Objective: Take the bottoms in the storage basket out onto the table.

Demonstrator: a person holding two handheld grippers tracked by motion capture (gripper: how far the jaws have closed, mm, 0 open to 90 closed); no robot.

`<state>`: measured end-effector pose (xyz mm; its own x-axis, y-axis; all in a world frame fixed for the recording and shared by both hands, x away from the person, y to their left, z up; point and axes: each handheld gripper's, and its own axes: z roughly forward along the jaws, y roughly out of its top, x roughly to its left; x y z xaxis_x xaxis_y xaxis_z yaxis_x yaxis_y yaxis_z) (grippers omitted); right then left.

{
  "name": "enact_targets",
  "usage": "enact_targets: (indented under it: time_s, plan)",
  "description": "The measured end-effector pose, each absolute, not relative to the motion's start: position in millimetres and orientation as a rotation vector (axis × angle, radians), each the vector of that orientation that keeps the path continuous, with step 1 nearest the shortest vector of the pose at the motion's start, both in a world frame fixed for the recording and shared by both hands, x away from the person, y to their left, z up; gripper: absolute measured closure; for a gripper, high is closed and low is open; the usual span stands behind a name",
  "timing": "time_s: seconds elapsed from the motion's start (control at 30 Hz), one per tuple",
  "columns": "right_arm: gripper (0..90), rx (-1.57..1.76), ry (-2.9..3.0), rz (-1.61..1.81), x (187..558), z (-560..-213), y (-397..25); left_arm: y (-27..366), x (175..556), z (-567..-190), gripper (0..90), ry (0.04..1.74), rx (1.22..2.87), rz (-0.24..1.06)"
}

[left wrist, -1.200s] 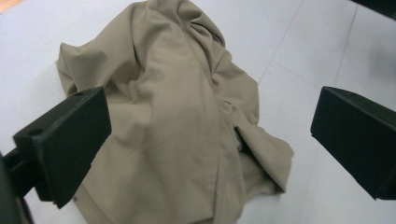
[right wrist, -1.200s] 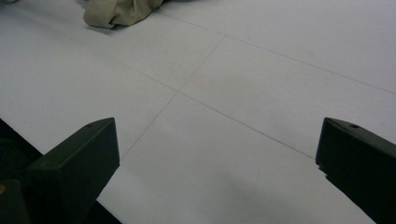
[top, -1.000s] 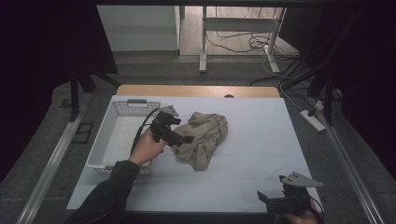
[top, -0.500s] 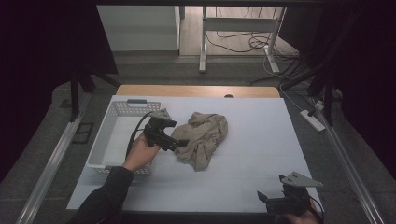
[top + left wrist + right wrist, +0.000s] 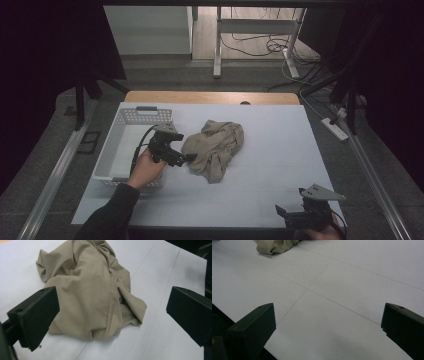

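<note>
A crumpled tan cloth (image 5: 216, 147) lies in a heap near the middle of the white table (image 5: 280, 150). My left gripper (image 5: 187, 158) sits just left of the cloth, open, with its tips close to the cloth's edge. In the left gripper view the cloth (image 5: 92, 287) spreads between and beyond the wide-apart jaws, and nothing is held. My right gripper (image 5: 282, 214) rests open at the table's front right corner, far from the cloth. A corner of the cloth (image 5: 274, 246) shows at the top left of the right gripper view.
A white perforated basket (image 5: 131, 145) stands at the table's left side, right behind my left hand. A wooden edge (image 5: 210, 96) runs along the far side of the table. Metal rails flank the table, and a power strip (image 5: 335, 129) lies on the floor at right.
My left gripper has drawn back to the left, off the cloth, and now stands beside its edge. The cloth stays in its heap. The right gripper has not moved.
</note>
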<state>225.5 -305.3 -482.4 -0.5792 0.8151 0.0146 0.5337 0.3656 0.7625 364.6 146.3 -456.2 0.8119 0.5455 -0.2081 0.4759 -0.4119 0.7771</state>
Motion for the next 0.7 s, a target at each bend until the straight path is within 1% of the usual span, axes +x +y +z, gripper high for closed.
enact_targets:
  time_s: [0.4, 0.7]
  plan:
    - [0.0, 1.175, 2.263, 1.064, 225, -482, -305, 155, 355, -457, 0.0, 0.761, 2.064, 0.102]
    - [0.0, 1.178, 2.259, 1.071, 225, -482, -305, 167, 339, -458, 0.0, 0.777, 2.039, 0.122]
